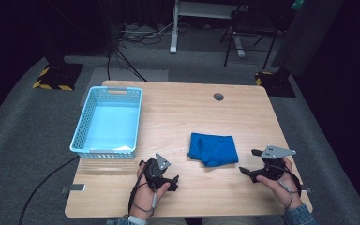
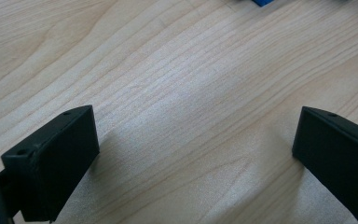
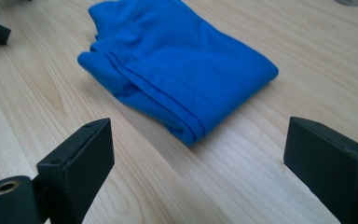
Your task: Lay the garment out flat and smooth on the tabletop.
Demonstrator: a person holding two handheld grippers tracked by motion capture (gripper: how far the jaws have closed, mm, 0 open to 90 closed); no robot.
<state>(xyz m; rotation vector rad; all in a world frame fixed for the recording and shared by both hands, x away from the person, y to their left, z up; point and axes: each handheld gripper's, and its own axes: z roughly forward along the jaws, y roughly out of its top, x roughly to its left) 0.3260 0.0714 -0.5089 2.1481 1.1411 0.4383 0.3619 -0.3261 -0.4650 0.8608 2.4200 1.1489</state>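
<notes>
One light blue basket [image 1: 107, 123] upper left of the table, one folded blue cloth [image 1: 213, 149] centre right, two grippers along the bottom

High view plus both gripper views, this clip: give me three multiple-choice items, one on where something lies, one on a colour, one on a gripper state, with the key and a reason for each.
1. Where does the folded cloth lie?
A. Inside the basket
B. On the bare table, between the two grippers
C. On the floor beside the table

2. What colour is the basket?
A. Light blue
B. Red
C. Black

3. How does the right gripper stand?
A. Shut on the cloth
B. Shut on nothing
C. Open, with the cloth ahead of it and not touched

Key:
1 B: in the high view the cloth rests on the wooden table, right of the left gripper and left of the right one.
2 A: its perforated walls are pale blue, and it stands on the table's left part.
3 C: in the right gripper view the jaws are wide apart with bare wood between them.
</notes>
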